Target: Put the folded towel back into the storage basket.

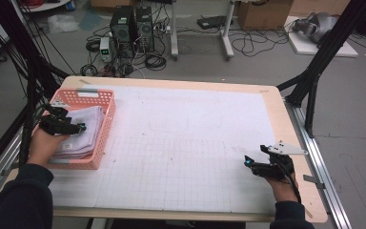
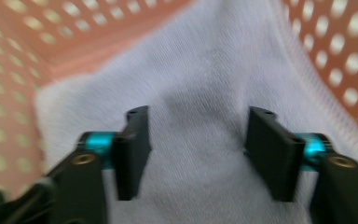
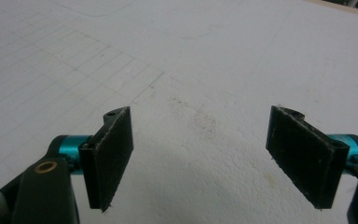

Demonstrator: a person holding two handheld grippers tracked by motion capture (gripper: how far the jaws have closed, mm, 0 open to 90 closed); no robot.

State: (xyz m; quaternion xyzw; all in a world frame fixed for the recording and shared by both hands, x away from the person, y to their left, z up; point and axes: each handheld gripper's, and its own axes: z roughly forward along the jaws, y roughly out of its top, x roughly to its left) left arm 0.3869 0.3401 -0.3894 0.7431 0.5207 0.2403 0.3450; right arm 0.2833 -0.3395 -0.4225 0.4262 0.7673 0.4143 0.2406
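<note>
A pink perforated basket (image 1: 107, 119) stands at the table's left edge with a stack of folded pale lavender cloths (image 1: 89, 136) inside. My left gripper (image 1: 78, 128) hovers low over that stack. In the left gripper view the jaws (image 2: 198, 140) stand apart above the top cloth (image 2: 205, 79), whose weave runs between the pads without being pinched, and the basket wall (image 2: 340, 51) rises on both sides. My right gripper (image 1: 248, 162) rests near the table's front right, open, with only bare white mat (image 3: 200, 116) between its pads (image 3: 114, 154).
A white gridded mat (image 1: 186, 143) covers most of the wooden table (image 1: 286, 138). Black frame posts (image 1: 324, 52) stand at both sides. On the floor beyond the table sit computer towers (image 1: 131, 28), cables and cardboard boxes (image 1: 262, 14).
</note>
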